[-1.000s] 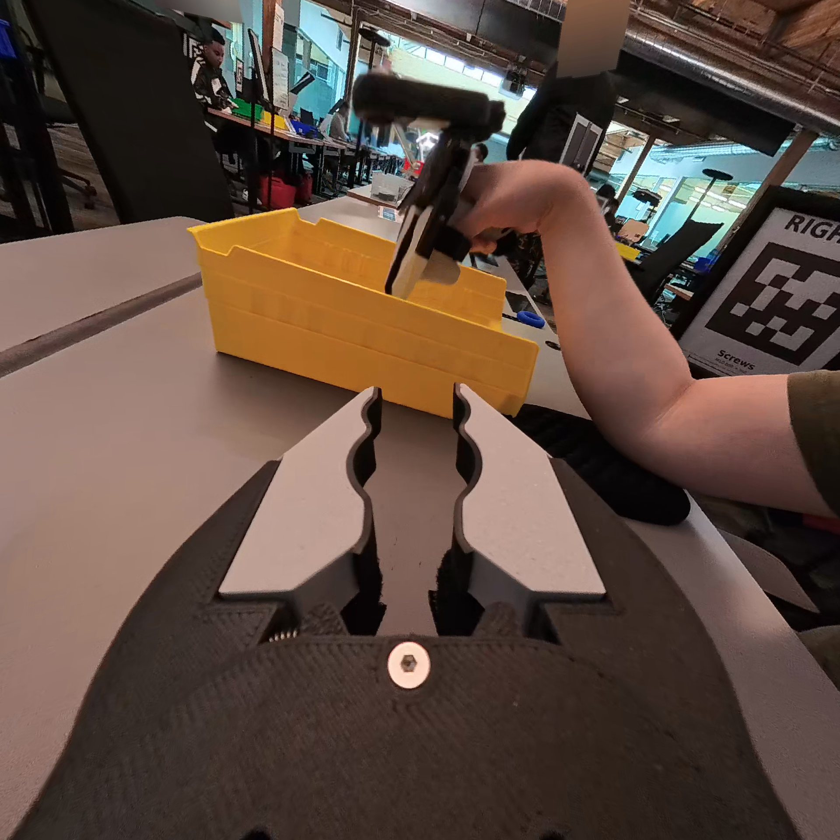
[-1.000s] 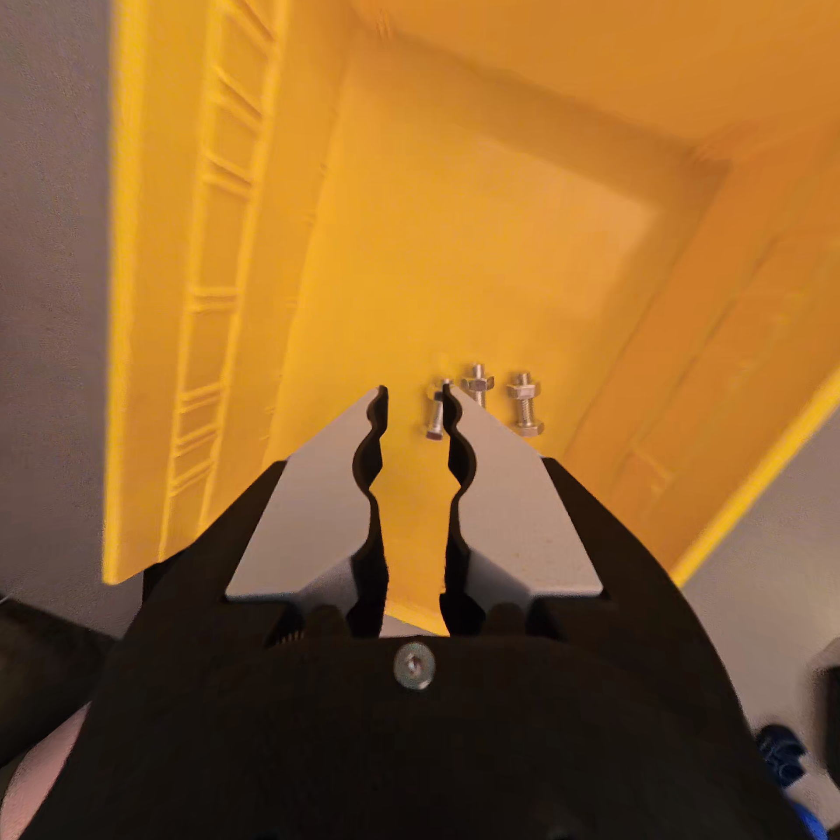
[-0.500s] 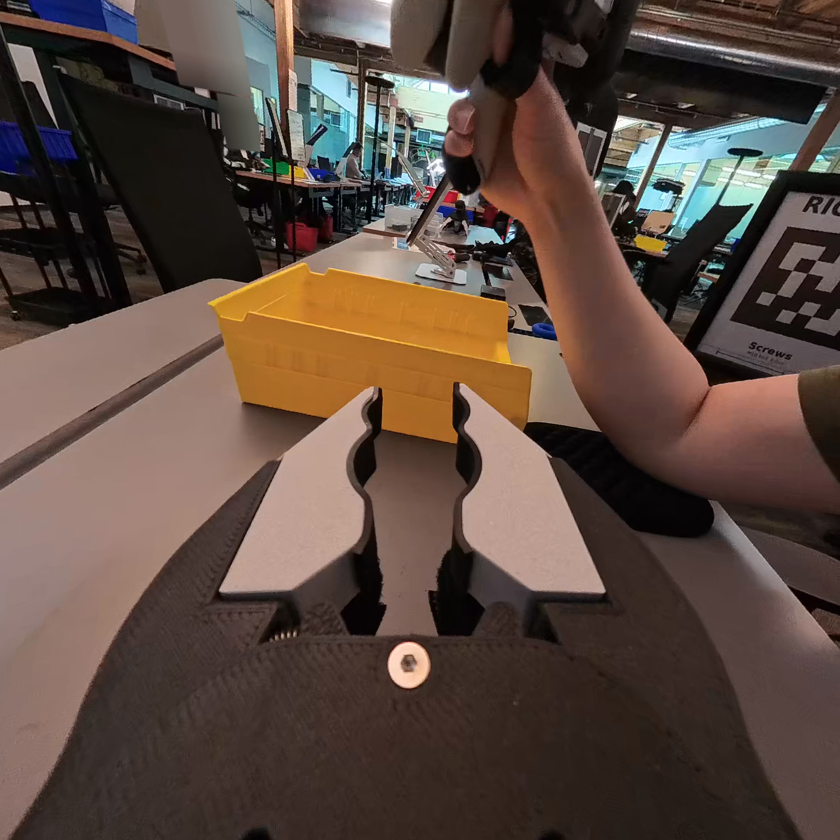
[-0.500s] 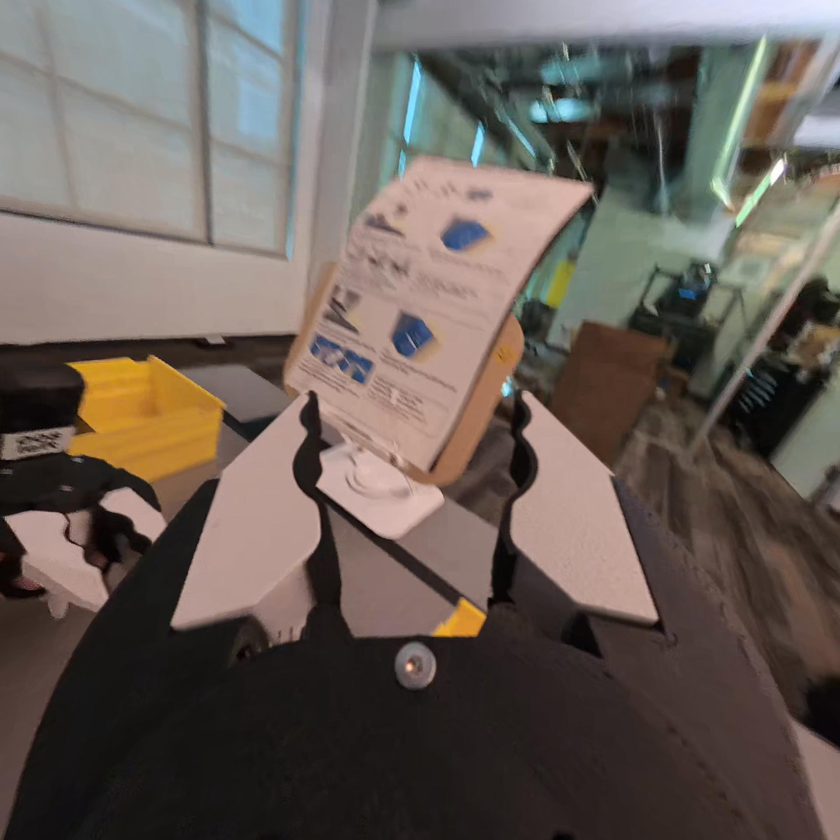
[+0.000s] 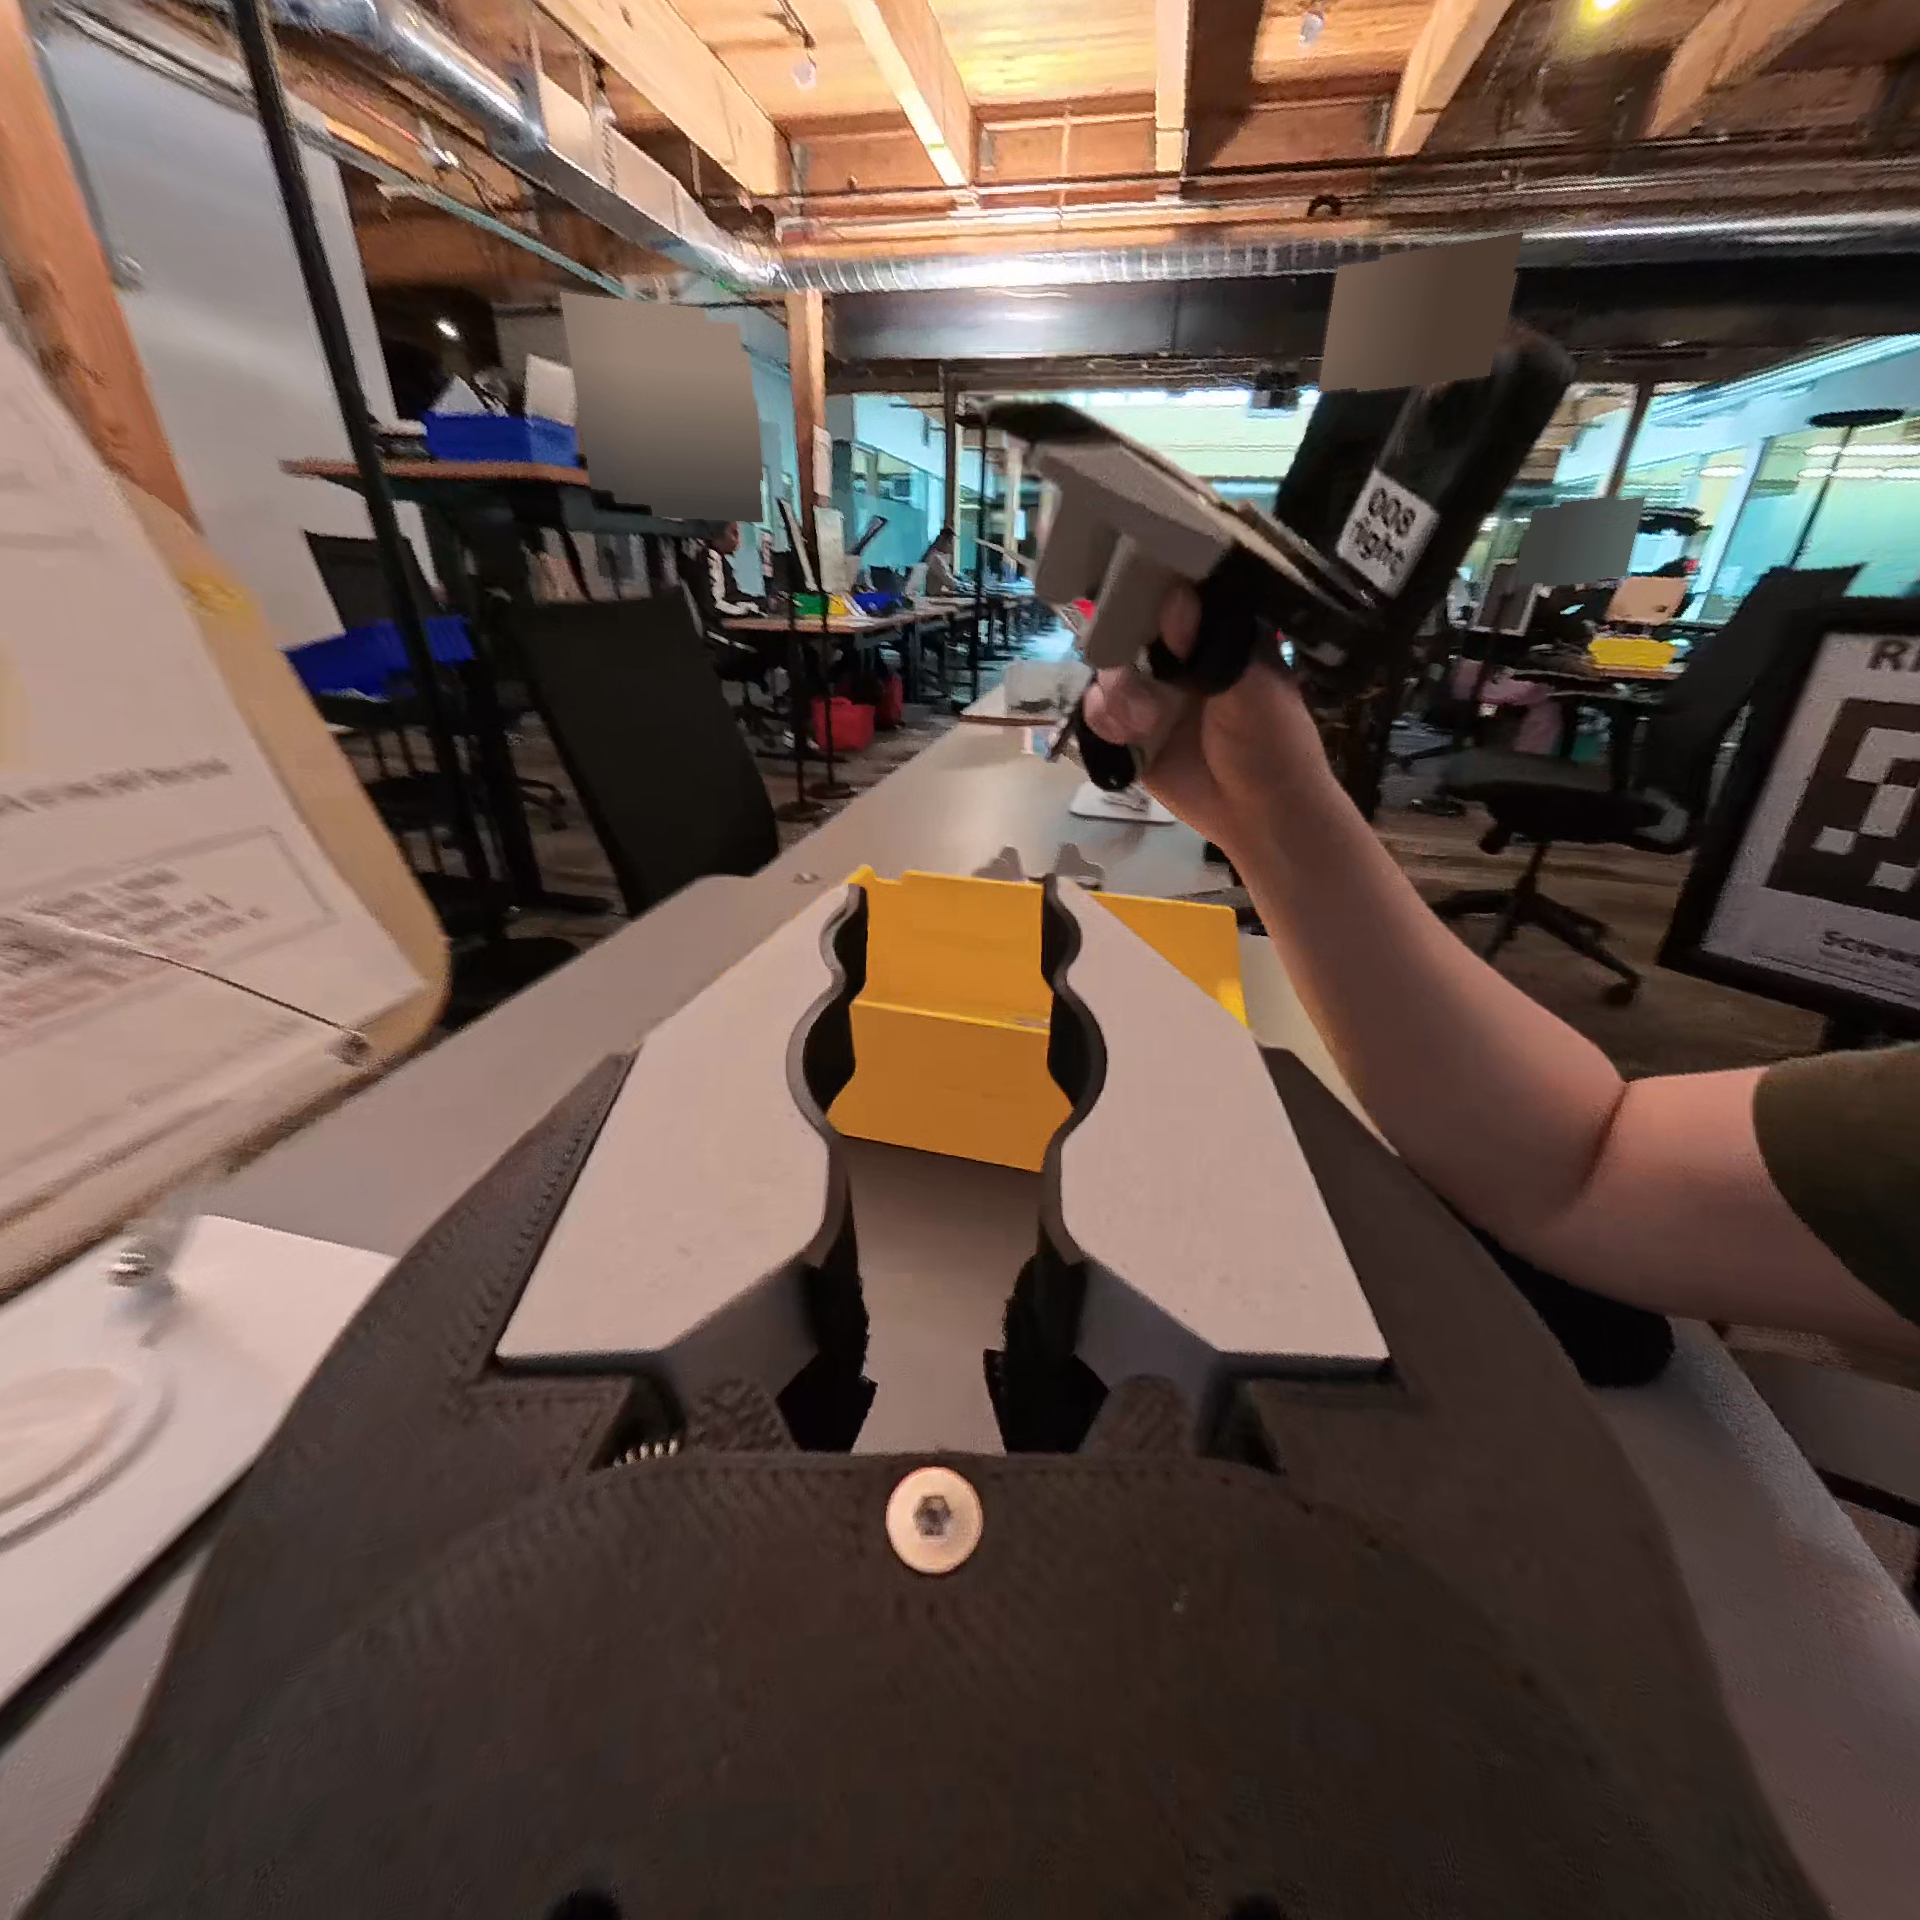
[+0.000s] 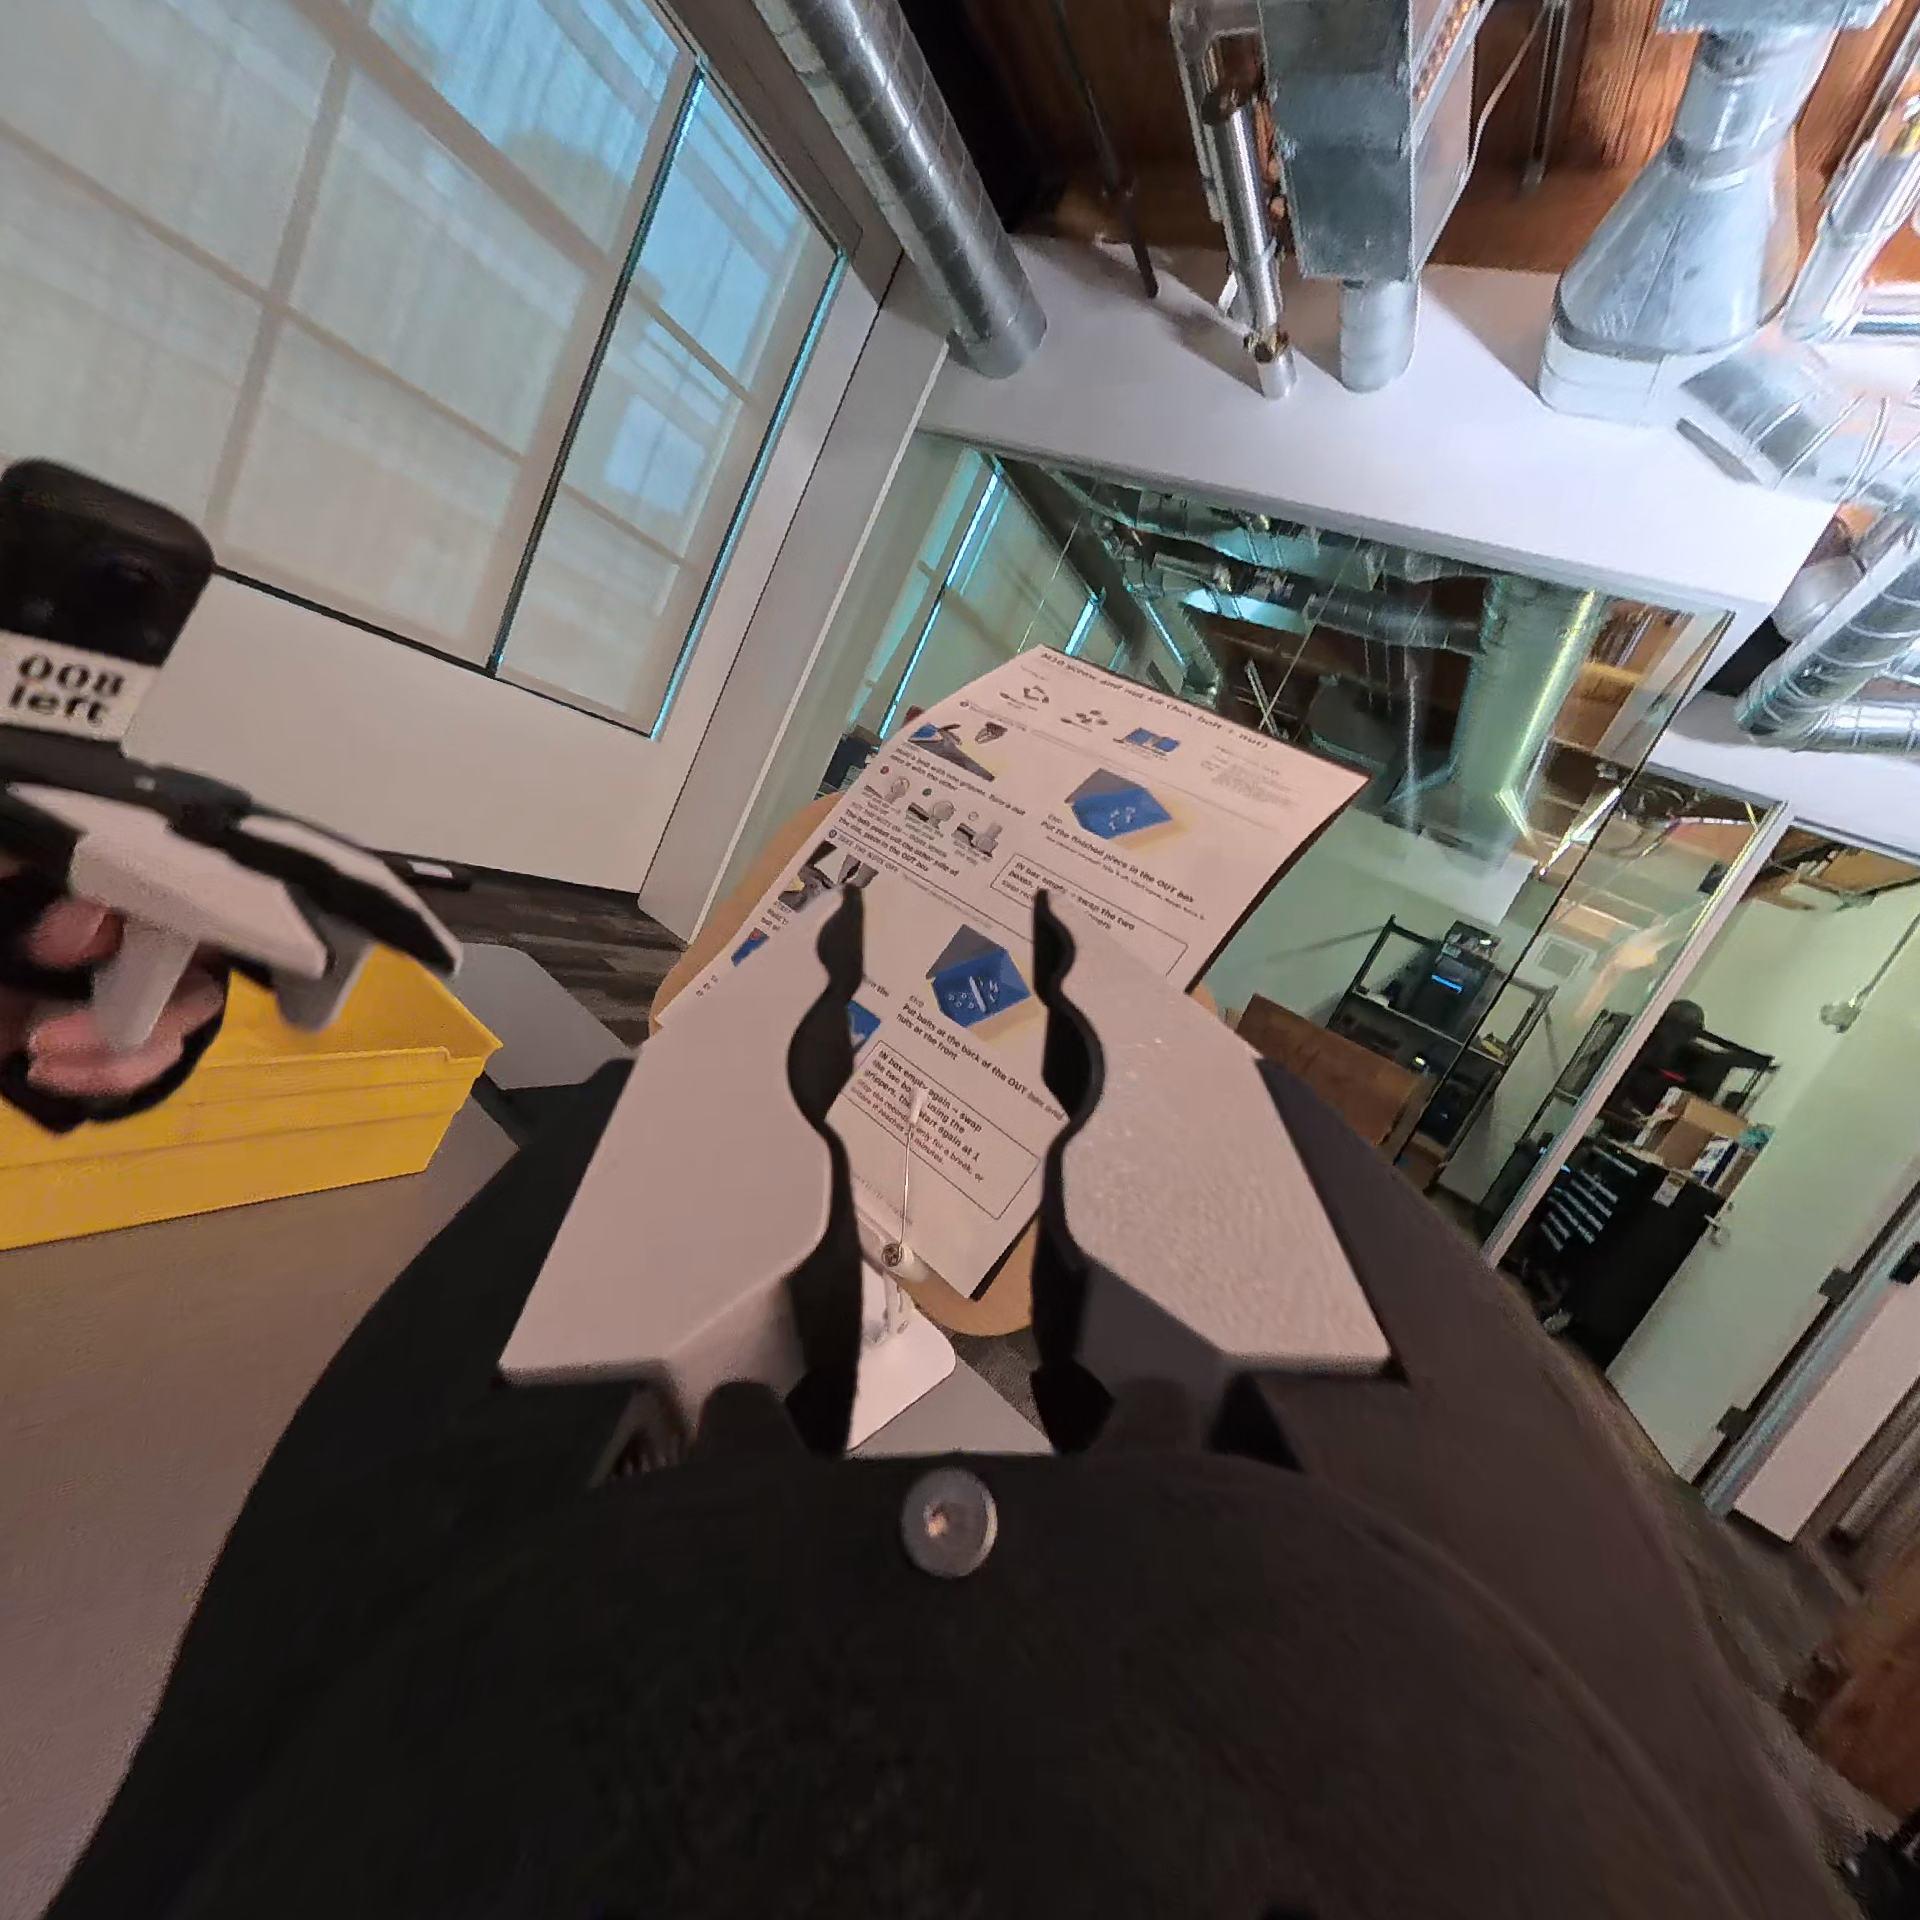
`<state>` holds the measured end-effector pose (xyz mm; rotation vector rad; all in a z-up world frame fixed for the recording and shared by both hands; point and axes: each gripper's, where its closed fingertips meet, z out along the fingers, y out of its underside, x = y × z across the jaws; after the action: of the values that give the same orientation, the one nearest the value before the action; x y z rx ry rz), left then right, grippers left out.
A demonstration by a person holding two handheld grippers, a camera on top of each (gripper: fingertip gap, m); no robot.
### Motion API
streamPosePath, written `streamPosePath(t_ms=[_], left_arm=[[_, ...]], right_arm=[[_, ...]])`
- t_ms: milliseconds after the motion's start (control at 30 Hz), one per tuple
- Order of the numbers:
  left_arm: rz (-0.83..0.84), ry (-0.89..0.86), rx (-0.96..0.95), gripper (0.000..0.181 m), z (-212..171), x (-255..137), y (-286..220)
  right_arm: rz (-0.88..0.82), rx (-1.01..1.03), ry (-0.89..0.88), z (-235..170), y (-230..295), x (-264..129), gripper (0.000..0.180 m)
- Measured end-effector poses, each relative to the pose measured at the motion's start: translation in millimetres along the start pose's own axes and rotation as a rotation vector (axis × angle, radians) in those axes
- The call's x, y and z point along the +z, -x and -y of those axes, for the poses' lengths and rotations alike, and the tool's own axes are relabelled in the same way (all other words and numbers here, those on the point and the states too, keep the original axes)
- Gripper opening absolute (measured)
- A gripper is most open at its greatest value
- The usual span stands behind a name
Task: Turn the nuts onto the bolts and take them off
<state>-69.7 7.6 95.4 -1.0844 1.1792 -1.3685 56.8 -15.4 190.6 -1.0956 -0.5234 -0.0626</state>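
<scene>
At the far left of the left wrist view, a printed instruction sheet on a tan board stand (image 5: 156, 935) leans in close over the grey table (image 5: 582, 1039), its white base just beside the left claw (image 5: 945, 914). That claw is empty, its jaws parted. Swung left, it could clip the stand and knock it over.

Ahead, seen between the jaws, sits the yellow plastic bin (image 5: 940, 1081). No nuts or bolts show in either view; I judge they lie in the bin, hidden by its wall, so any reach would start blind.

To the right, the right claw (image 5: 1091, 582) is held high above the bin, also empty and parted, pointing away from the work. Brought down fast, it could strike the bin's rim or meet the left claw over the bin.
</scene>
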Motion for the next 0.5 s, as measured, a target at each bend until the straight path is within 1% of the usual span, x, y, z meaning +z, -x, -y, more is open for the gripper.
streamPosePath(t_ms=[67,100,133,233,333,500], left_arm=[[0.04,-0.019,0.032,0.032,23,-18,8],[0.055,-0.033,0.042,0.032,34,-27,10],[0.07,-0.052,0.051,0.032,46,-38,13],[0.123,-0.124,0.074,0.031,79,-70,20],[0.184,-0.162,0.116,0.03,103,-100,25],[0.348,-0.139,0.234,0.03,120,-141,40]], right_arm=[[0.012,-0.017,-0.014,6,2,-3,0.016],[0.028,-0.027,-0.015,7,5,-5,0.005],[0.039,-0.036,-0.022,9,7,-7,0.0],[0.06,-0.032,0.006,6,9,-7,0.0],[0.051,-0.037,0.036,0,8,-5,0.0],[0.05,-0.009,0.07,-10,6,-3,0.0]])
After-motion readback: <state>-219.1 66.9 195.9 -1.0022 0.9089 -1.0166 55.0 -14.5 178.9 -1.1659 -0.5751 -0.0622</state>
